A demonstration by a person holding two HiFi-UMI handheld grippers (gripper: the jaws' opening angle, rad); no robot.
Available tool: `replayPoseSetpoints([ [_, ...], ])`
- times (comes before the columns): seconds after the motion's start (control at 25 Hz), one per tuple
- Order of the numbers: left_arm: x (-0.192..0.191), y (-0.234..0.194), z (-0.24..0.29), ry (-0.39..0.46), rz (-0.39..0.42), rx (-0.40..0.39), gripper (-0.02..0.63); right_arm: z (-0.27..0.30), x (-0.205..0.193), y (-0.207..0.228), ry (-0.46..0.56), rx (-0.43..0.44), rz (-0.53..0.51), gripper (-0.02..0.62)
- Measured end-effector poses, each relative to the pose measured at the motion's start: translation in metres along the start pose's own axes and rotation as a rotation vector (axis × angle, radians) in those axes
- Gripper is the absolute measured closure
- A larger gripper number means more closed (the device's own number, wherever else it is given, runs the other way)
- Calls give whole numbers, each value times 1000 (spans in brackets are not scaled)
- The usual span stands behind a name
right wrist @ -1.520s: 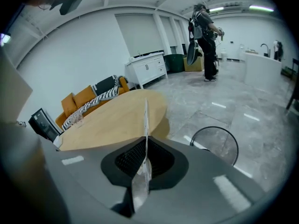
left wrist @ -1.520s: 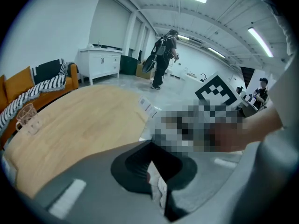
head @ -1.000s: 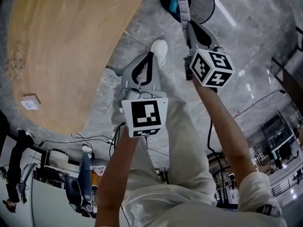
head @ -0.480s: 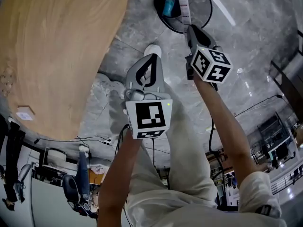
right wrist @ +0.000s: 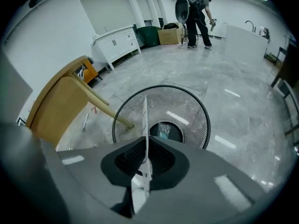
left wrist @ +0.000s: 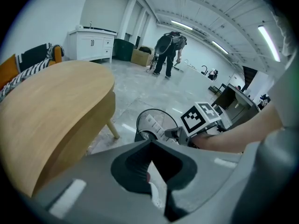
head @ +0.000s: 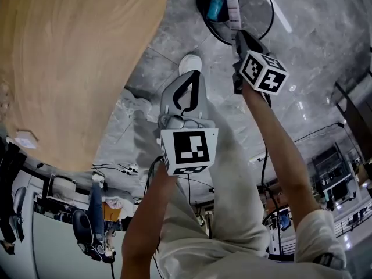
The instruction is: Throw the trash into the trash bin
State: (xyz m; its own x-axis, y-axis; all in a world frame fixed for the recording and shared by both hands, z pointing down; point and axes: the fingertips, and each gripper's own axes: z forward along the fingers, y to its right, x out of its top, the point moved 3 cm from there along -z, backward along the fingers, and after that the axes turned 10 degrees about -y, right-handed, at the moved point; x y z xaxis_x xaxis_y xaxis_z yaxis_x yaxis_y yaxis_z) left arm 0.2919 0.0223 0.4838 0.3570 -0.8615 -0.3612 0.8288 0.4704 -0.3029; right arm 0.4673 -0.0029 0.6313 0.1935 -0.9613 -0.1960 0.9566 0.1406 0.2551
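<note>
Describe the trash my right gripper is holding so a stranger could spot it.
Find the black wire-mesh trash bin on the grey floor by the wooden table. Above its opening, the right gripper pinches a long white strip. Unlike the blue wrapper lying inside, it is thin and not yet dropped.

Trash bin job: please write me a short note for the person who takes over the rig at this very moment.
Right gripper: shut on a long flat white printed strip, held over the mouth of the round black wire-mesh trash bin.
Left gripper: shut; a small white scrap seems pinched between its jaws. It is beside the bin, not over it.
Done: one light-blue packet lies at the bin's bottom.
Left: release the strip into the bin, then probably bring the left gripper over and drop its scrap.
</note>
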Motion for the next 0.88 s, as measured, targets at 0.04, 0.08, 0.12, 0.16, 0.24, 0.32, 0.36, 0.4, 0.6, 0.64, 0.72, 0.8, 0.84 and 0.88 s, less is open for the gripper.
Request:
replayPoseSetpoints([
  [0.04,-2,-2,1,-1,-3,-1,606,5,-1,1,-8,-16,8,552],
  [0.08,-4,-4,2,-2,-8,-2,606,8,-3,2,-14,-33,9,551],
  [0.12,-6,-6,2,-3,-12,-1,606,11,-5,1,-19,-49,-2,551],
  [0.16,-7,-8,1,-2,-15,1,606,13,-7,-1,-20,-64,-20,543],
  [0.24,-8,-11,-1,2,-17,1,606,12,-8,-4,-17,-82,-49,481],
  [0.32,-6,-11,-4,8,-16,0,606,7,-6,-7,-14,-84,-61,456],
  [0.36,-3,-11,-5,11,-15,0,606,4,-4,-8,-10,-84,-65,459],
  [0.4,-1,-11,-7,16,-15,2,606,1,-2,-9,-6,-85,-70,460],
  [0.6,11,-6,-21,41,-5,1,606,-18,13,-18,27,-87,-81,487],
  [0.64,12,-7,-24,46,-4,2,606,-21,14,-22,33,-86,-82,497],
  [0.72,12,-10,-32,56,-5,7,606,-26,16,-32,42,-80,-90,504],
  [0.8,13,-14,-41,67,-8,14,606,-32,19,-43,51,-71,-109,517],
  [0.84,14,-15,-46,73,-10,18,606,-36,21,-49,55,-66,-120,520],
  [0.88,14,-16,-50,79,-13,21,606,-39,22,-55,58,-64,-131,531],
])
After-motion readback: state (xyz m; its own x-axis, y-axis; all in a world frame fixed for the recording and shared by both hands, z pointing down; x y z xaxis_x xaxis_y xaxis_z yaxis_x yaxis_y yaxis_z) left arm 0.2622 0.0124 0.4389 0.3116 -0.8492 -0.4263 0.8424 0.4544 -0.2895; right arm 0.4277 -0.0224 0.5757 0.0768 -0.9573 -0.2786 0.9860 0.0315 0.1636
